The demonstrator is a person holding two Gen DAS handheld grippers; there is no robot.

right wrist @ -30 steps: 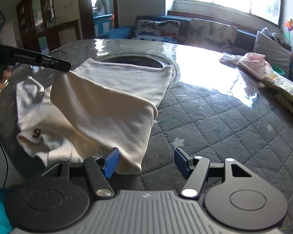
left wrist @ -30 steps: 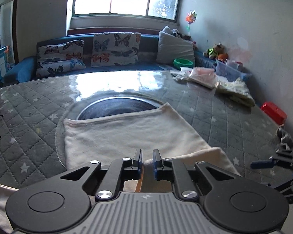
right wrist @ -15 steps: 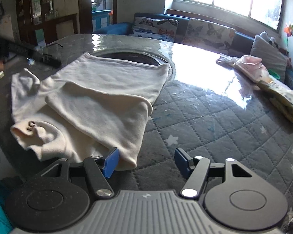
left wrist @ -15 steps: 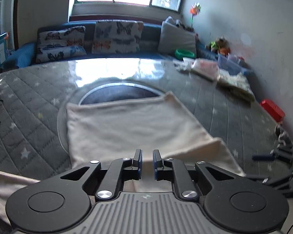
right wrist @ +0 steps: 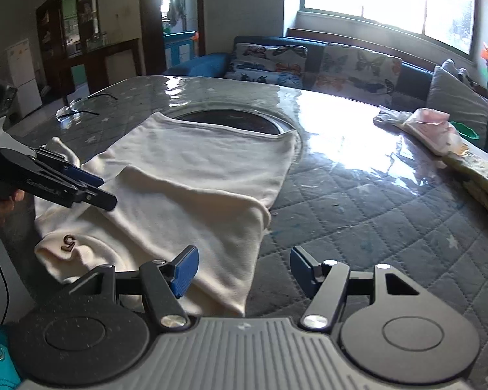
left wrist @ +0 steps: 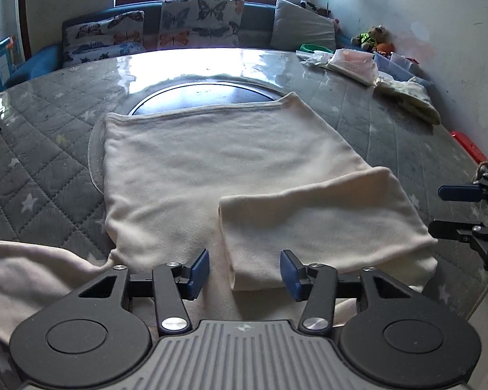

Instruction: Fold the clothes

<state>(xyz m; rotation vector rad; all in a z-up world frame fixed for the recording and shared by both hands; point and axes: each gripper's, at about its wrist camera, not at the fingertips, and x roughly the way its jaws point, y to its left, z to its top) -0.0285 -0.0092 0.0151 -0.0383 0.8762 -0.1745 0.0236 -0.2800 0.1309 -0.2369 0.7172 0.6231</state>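
On quilted table cover (left wrist: 42,175), cream shirt (left wrist: 211,162) spread flat, one side folded over onto body; left gripper (left wrist: 244,269) gaping wide just above folded edge, gripping nothing; right gripper (right wrist: 244,271) likewise wide, empty, beside shirt's edge; butterfly cushions (left wrist: 198,22) beyond.

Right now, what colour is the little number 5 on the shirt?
Dark brown, on the cream shirt; the number 5 shows best in the right wrist view.
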